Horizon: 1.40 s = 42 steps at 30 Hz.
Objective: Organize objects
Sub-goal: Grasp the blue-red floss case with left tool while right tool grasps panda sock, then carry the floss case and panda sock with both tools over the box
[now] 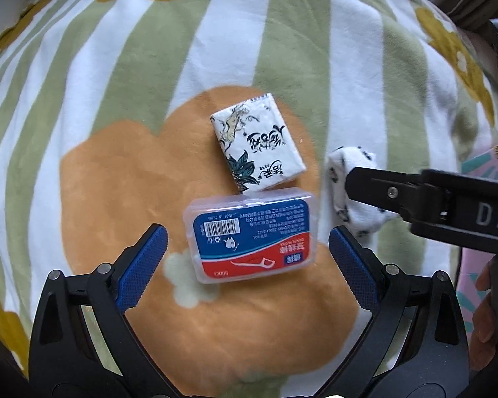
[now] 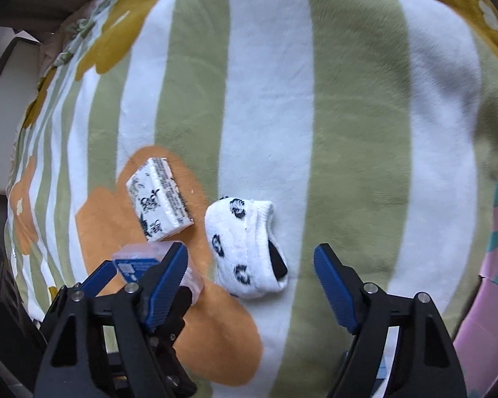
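soft even daylight, faint shadows, slight blur, strong fisheye bending at edges.

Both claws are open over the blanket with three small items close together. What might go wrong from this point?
1. The left claw straddles the floss-pick box, whose far edge looks nearly in contact with the tissue pack; closing or lifting could drag the pack along.
2. The right claw is lined up on the sock right beside the left one; the two could collide.
3. The blanket is soft, so fingers may snag fabric.
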Tool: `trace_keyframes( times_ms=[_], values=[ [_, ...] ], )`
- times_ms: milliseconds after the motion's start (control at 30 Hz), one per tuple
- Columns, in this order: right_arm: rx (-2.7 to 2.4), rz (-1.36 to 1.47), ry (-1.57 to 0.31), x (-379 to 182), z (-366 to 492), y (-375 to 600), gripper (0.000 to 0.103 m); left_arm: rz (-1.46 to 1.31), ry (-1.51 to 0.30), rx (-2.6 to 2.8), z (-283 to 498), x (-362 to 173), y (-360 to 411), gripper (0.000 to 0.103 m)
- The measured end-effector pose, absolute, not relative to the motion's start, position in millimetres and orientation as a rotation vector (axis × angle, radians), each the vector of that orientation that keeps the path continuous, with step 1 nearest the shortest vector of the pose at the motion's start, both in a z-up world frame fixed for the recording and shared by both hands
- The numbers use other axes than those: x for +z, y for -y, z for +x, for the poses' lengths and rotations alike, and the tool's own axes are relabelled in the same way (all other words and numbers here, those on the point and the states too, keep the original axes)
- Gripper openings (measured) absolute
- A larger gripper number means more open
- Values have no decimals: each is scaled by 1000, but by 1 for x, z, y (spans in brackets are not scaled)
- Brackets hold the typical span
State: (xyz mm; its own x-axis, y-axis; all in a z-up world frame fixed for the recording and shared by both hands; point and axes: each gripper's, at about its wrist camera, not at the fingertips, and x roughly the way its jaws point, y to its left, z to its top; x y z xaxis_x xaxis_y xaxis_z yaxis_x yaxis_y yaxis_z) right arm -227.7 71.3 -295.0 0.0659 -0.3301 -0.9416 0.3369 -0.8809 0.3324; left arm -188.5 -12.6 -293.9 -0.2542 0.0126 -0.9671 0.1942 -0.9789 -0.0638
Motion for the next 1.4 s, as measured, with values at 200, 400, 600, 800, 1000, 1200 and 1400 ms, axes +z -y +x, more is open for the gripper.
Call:
trace_keyframes(
  times_ms=[200, 400, 600, 800, 1000, 1200, 1400],
  values=[
    [-1854, 1902, -53, -307, -222, -64, 62, 1878, -302, -2361, -193, -308, 10, 82],
    [-1894, 1904, -107, -309, -218, -65, 42, 1877, -277, -2379, -196, -309, 6, 81],
    [-1906, 1889, -115, -304, -213, -69, 37, 1886, -292, -2384, -199, -308, 6, 81],
    [-1939, 1849, -138, -284, -206, -76, 36, 1870, -281, -2403, -199, -293, 9, 81],
    [-1990, 1787, -177, -253, -198, -85, 36, 1820, -288, -2440, -199, -261, 15, 81],
    [-2044, 1718, -195, -209, -187, -99, 36, 1781, -291, -2498, -176, -224, 30, 81],
    [-2105, 1641, -193, -166, -179, -86, 36, 1753, -249, -2568, -150, -169, 43, 81]
  ],
)
